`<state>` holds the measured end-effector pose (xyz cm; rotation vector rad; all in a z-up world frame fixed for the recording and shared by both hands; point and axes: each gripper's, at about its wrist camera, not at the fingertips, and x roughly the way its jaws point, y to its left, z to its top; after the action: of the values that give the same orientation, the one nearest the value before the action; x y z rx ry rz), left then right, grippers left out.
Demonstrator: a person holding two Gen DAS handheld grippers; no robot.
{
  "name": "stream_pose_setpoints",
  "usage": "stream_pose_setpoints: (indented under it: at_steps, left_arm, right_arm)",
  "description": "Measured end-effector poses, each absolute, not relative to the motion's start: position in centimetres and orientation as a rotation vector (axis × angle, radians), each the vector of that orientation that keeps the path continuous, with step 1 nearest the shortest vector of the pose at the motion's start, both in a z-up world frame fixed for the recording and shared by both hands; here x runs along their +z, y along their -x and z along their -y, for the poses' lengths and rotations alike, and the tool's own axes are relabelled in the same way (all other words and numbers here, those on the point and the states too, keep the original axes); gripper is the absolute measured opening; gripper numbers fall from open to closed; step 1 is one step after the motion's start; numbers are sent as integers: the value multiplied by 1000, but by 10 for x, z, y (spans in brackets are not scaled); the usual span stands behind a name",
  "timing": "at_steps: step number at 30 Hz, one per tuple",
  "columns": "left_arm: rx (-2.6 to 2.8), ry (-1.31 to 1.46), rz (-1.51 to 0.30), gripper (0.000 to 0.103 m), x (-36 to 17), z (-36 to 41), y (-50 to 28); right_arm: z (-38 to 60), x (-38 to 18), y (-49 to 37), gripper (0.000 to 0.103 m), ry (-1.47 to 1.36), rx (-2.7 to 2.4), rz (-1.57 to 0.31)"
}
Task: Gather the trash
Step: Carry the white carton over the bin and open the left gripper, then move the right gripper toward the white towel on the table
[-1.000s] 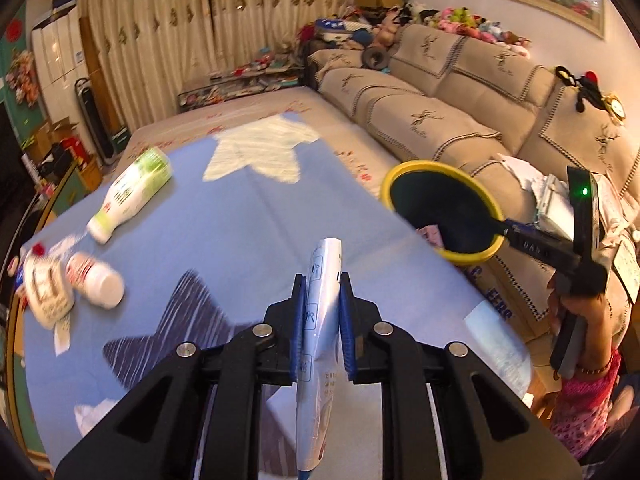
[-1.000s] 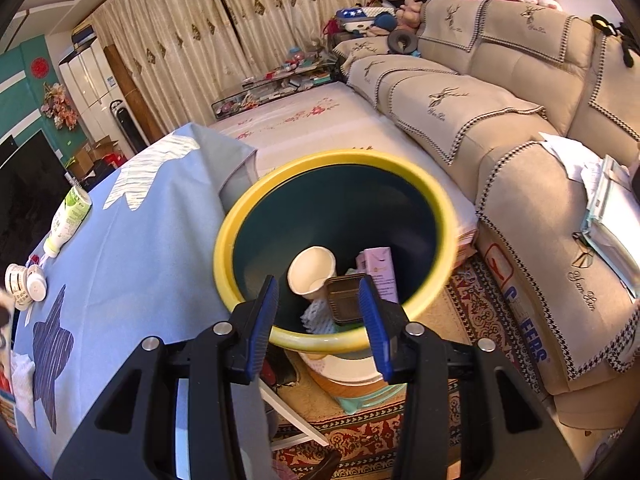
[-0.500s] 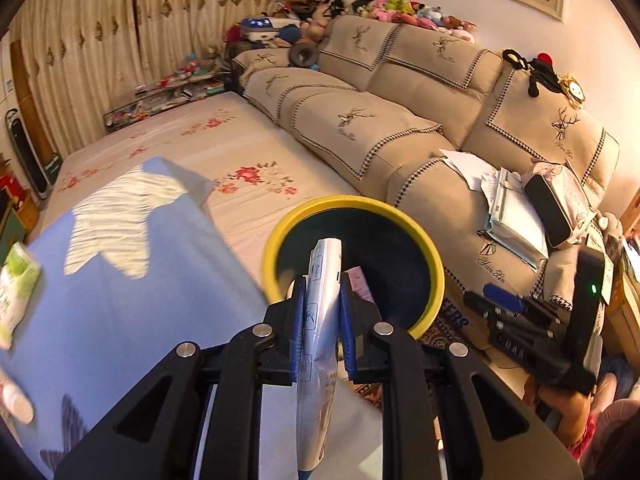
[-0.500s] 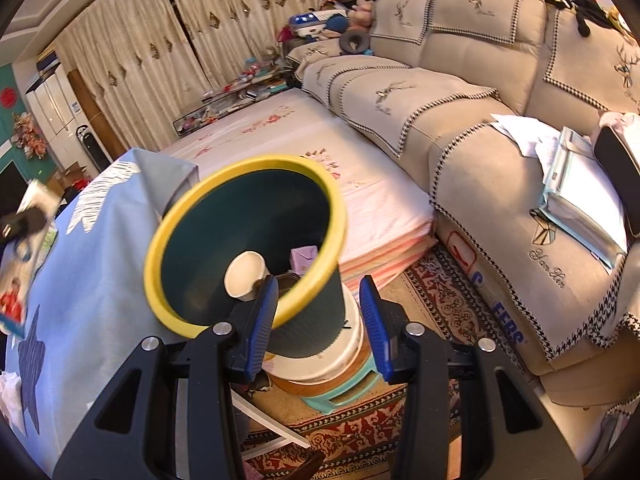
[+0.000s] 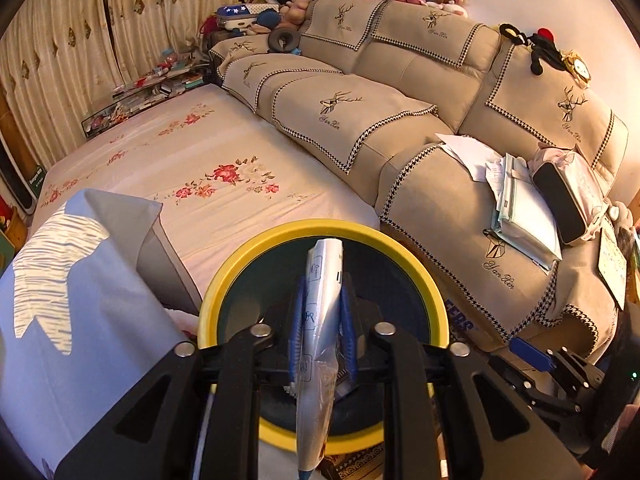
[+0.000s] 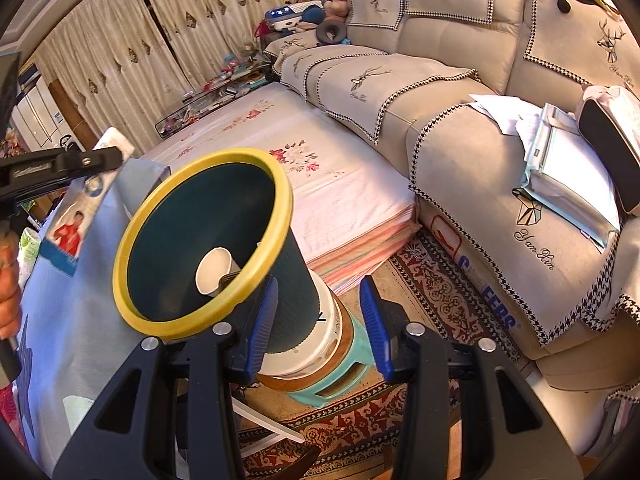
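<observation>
My left gripper (image 5: 322, 312) is shut on a flat silver-blue snack wrapper (image 5: 320, 344) and holds it edge-on over the mouth of the dark green bin with a yellow rim (image 5: 434, 312). In the right wrist view the same wrapper (image 6: 76, 220) hangs from the left gripper (image 6: 96, 160) at the bin's far left side. The bin (image 6: 256, 184) stands tilted on stacked stools and holds a white paper cup (image 6: 214, 272). My right gripper (image 6: 318, 320) is open and empty, its fingers either side of the bin's lower wall.
The blue-clothed table (image 5: 80, 320) lies to the left of the bin. A floral mattress (image 5: 224, 184) and a beige sofa (image 5: 400, 120) with papers and a pouch lie behind. Stacked stools (image 6: 332, 364) stand on a patterned rug (image 6: 432, 300).
My left gripper has carried the wrapper from above the table to over the bin's mouth. My right gripper has drawn back and swung right, so the bin now sits to its left.
</observation>
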<state>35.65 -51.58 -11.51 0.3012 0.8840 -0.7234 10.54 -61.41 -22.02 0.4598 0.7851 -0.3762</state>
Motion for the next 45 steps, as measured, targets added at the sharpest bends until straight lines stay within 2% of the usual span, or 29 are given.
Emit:
stream_pose_setpoints:
  at_steps: [3, 4, 6, 7, 9, 11, 13, 18, 21, 34, 40, 45]
  left_arm:
    - [-710, -314, -885, 23, -123, 528, -365]
    - [-706, -315, -885, 26, -125, 531, -367]
    - [-689, -317, -877, 39, -129, 535, -371]
    - [-678, -312, -875, 52, -129, 536, -373]
    - [-661, -294, -863, 68, -126, 532, -373]
    - [-649, -281, -835, 70, -116, 524, -365]
    - [-650, -273, -794, 81, -101, 512, -352]
    - [-630, -217, -672, 94, -54, 461, -303]
    - [-605, -162, -610, 98, -29, 421, -273]
    - [-311, -111, -444, 98, 23, 223, -162]
    - [-94, -40, -434, 98, 23, 109, -130]
    - [114, -1, -404, 98, 23, 19, -102]
  right_arm:
    - [616, -222, -104, 41, -466, -383, -788]
    - [618, -222, -103, 41, -468, -384, -790]
    - [619, -223, -103, 41, -473, -387, -791]
    - [619, -223, -102, 41, -474, -388, -791]
    - [618, -222, -102, 42, -476, -388, -792]
    - [617, -221, -101, 42, -474, -383, -789]
    - [614, -219, -101, 42, -471, -374, -786]
    - [603, -212, -98, 43, -459, -352, -770]
    - [593, -207, -97, 46, -446, -334, -761]
    - [500, -173, -115, 49, -317, -175, -753]
    - [405, -154, -136, 49, -219, 43, -767]
    - [284, -142, -147, 49, -93, 322, -801]
